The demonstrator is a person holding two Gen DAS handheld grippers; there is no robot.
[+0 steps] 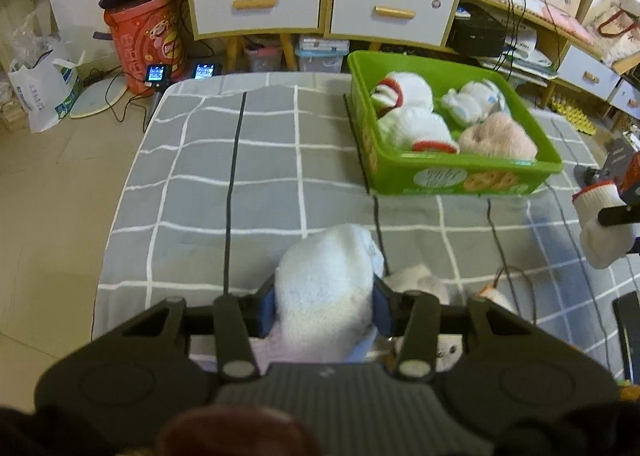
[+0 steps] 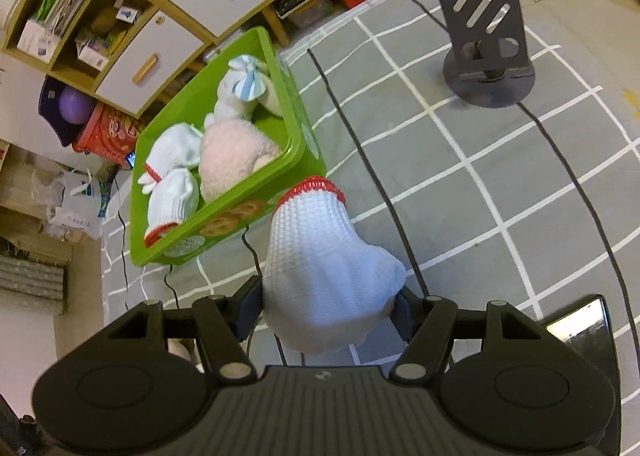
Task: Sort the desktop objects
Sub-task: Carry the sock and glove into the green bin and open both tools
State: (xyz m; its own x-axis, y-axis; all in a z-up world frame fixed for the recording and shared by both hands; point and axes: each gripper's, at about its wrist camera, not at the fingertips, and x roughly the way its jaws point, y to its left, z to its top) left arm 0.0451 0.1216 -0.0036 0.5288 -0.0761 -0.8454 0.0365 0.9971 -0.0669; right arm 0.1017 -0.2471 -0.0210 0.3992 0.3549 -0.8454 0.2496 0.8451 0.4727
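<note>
Green bin [image 1: 460, 179] at the far side of the grey checked tablecloth [image 1: 200, 183] already holds several items: red-cuffed white gloves [image 1: 416, 127], a pink fluffy bundle [image 1: 496, 135], a striped white bundle [image 1: 476, 99]. Left gripper [image 1: 324, 304] pinches a white sock bundle [image 1: 328, 288] near the table's front edge. Right gripper [image 2: 328, 308] pinches a red-cuffed white glove [image 2: 320, 256] just beside the bin; both likely still need dropping in, and more pale fabric [image 1: 420, 280] lies beside the left one.
</note>
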